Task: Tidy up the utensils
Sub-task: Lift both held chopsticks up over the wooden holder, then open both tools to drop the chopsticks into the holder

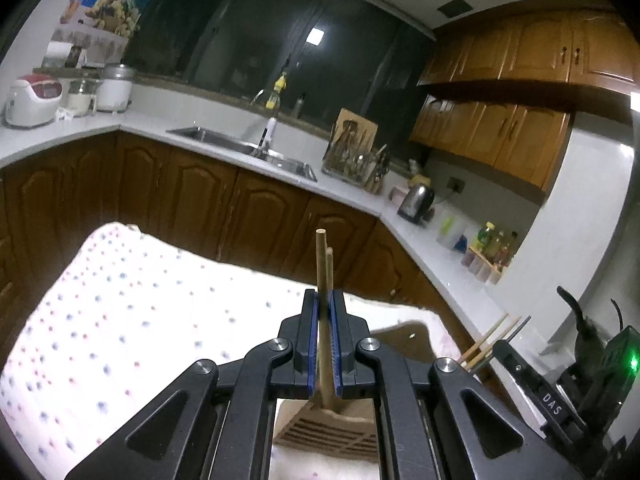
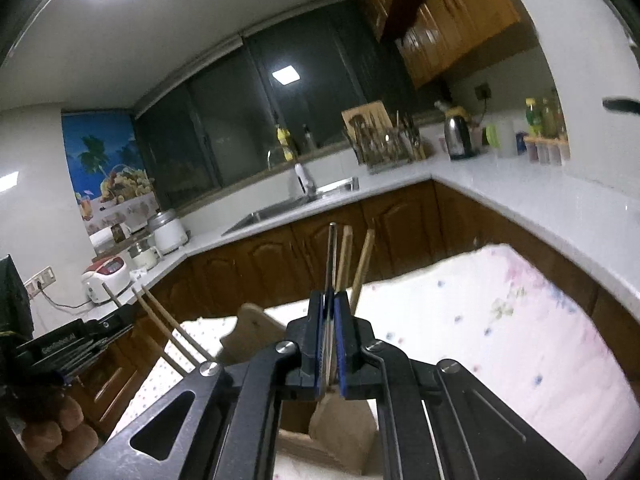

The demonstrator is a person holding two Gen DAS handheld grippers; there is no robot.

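Between left gripper [image 1: 325, 336] pads, chopsticks [image 1: 323, 276] upright

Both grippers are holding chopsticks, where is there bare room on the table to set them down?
The dotted tablecloth lies bare left of the left gripper, out to its far edge before the cabinets. Another open stretch lies right of the right gripper. It is crowded around the wooden holder under both grippers.

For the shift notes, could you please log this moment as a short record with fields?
Setting: kitchen, table with dotted cloth
Left gripper: shut on two wooden chopsticks, standing upright
Right gripper: shut on a metal utensil and wooden sticks
Below the grippers: wooden slatted holder
Background: sink, utensil rack, kettle
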